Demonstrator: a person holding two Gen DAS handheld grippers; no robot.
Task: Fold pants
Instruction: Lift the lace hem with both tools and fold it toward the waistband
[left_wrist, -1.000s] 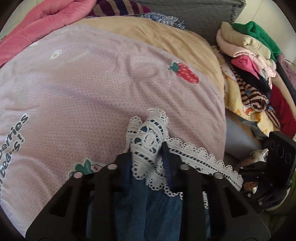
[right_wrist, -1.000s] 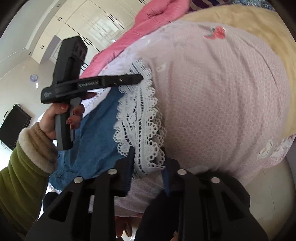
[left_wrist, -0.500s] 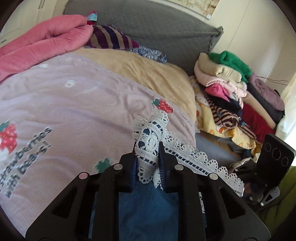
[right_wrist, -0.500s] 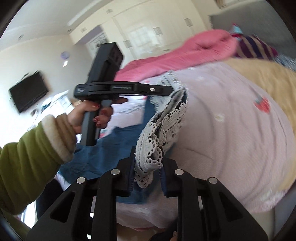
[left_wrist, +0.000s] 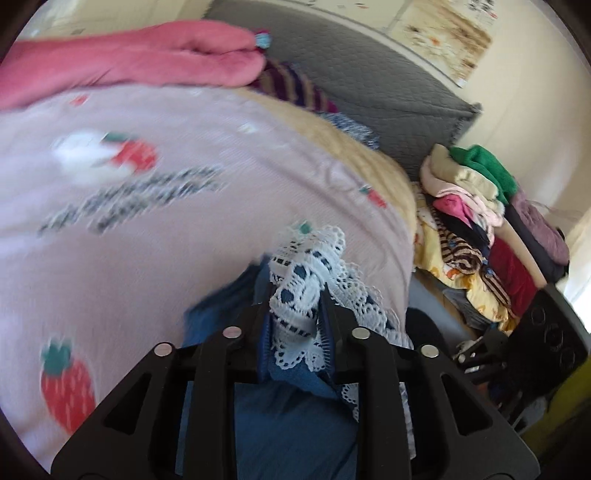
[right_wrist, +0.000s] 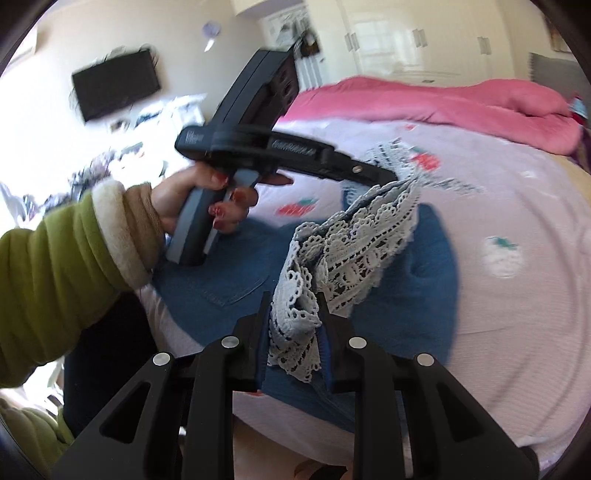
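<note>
both claws — left claw and right claw — stay clenched on the lace hem, now lifted farther over the bed — pants mid-fold.

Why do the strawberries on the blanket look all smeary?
Left wrist view: the strawberry blanket is streaked with motion blur, while the left gripper and lace hem look sharp. Right wrist view: the blanket edges and background smear too, and the window side glares white.

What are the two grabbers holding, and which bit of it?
Both hold the blue pants by the white lace hem. The left gripper and the right gripper are each shut on a different part of that lace edge.
</note>
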